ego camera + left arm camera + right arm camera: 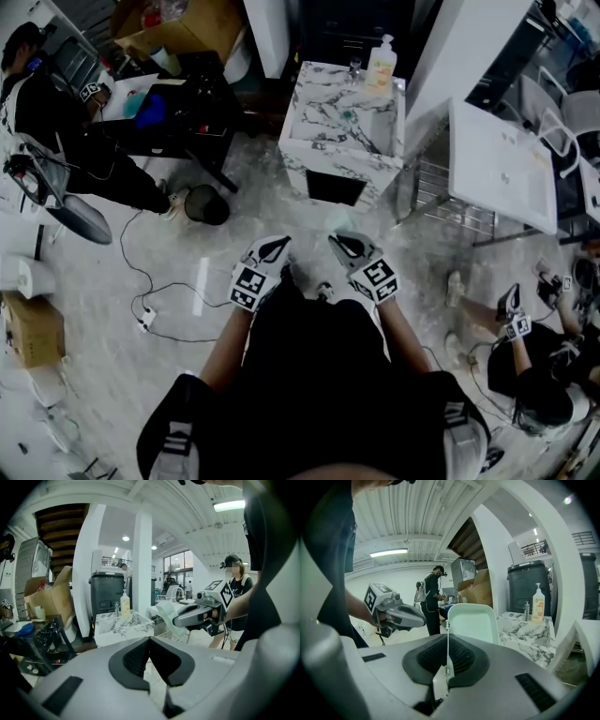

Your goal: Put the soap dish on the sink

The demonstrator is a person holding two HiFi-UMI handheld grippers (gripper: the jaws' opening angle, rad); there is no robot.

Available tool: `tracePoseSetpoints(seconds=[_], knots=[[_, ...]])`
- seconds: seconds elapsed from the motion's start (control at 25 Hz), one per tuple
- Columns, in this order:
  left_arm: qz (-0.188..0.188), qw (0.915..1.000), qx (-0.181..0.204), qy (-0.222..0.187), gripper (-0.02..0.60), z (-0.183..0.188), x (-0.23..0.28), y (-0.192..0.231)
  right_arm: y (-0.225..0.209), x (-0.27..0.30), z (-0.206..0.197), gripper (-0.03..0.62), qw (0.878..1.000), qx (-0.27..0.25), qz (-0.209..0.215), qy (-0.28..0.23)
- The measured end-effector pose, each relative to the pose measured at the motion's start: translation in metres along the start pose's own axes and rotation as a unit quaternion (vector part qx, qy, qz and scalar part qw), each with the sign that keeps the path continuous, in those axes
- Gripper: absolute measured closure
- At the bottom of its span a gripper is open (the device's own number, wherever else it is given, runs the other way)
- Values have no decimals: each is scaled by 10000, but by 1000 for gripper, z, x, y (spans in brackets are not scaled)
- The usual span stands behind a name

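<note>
Head view first: the person stood well back from the marble sink, with a soap bottle on its back edge. The left gripper and right gripper were held low, side by side. The pale soap dish stuck out past the right one's tips, nowhere near the sink. In the left gripper view, its jaws were pressed together with nothing between them. You could see the other gripper off to the right carrying the dish, and the sink well beyond. In the right gripper view, the jaws were clamped on the dish's edge, so it stood upright in front of the camera with the sink off to the right.
</note>
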State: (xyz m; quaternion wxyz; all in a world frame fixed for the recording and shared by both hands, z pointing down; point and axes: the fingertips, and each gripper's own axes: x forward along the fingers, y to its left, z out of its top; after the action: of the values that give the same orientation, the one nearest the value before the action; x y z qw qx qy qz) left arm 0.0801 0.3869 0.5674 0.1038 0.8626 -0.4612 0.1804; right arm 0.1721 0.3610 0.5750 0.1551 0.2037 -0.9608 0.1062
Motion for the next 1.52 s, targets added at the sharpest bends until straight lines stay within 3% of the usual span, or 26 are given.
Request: tracePoseSetpoints(seconds=[0.52, 0.68, 1.52], knots=[[-52, 10000, -64, 20, 583, -3, 0, 21, -1, 18, 0, 595, 9999, -10, 78, -92], [-158, 9999, -61, 1, 583, 0, 10, 38, -8, 31, 7, 595, 9999, 107, -25, 128], [-642, 9979, 76, -51, 583, 20, 54, 141, -54, 116, 42, 594, 9988, 112, -403, 266]])
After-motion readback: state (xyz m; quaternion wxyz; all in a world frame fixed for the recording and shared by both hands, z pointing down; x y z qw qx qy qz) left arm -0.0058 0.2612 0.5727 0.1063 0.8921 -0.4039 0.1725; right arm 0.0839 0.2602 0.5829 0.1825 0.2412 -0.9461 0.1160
